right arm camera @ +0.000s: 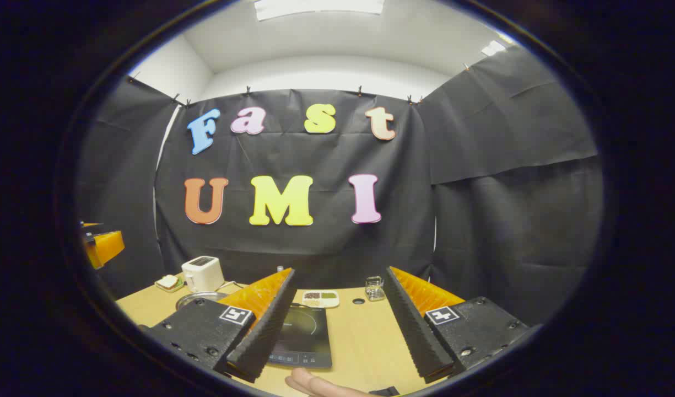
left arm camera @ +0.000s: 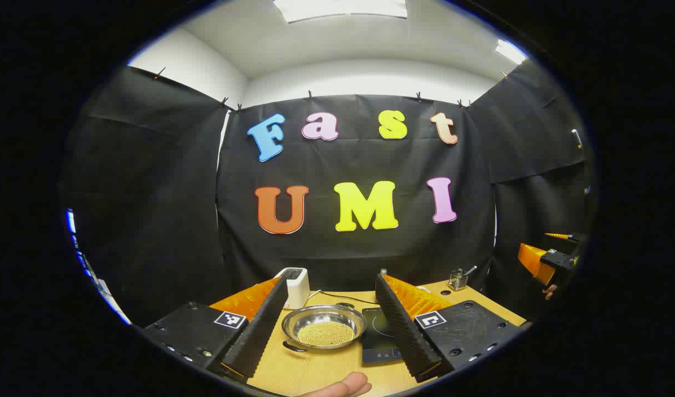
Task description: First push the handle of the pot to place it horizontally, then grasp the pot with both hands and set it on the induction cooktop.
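Booth, start of task | Your left tongs [left arm camera: 326, 325] and right tongs [right arm camera: 337, 325] hang wide apart, holding nothing | pot [left arm camera: 324, 326] sits on worktop [left arm camera: 293, 369] just left of cooktop [left arm camera: 382, 333], black handle [left arm camera: 294, 347] angled toward you, likely awaiting your push.

We can read no text: the square markers [left arm camera: 230, 319] on the hand-held gripper fingers carry only black-and-white patterns, no words.
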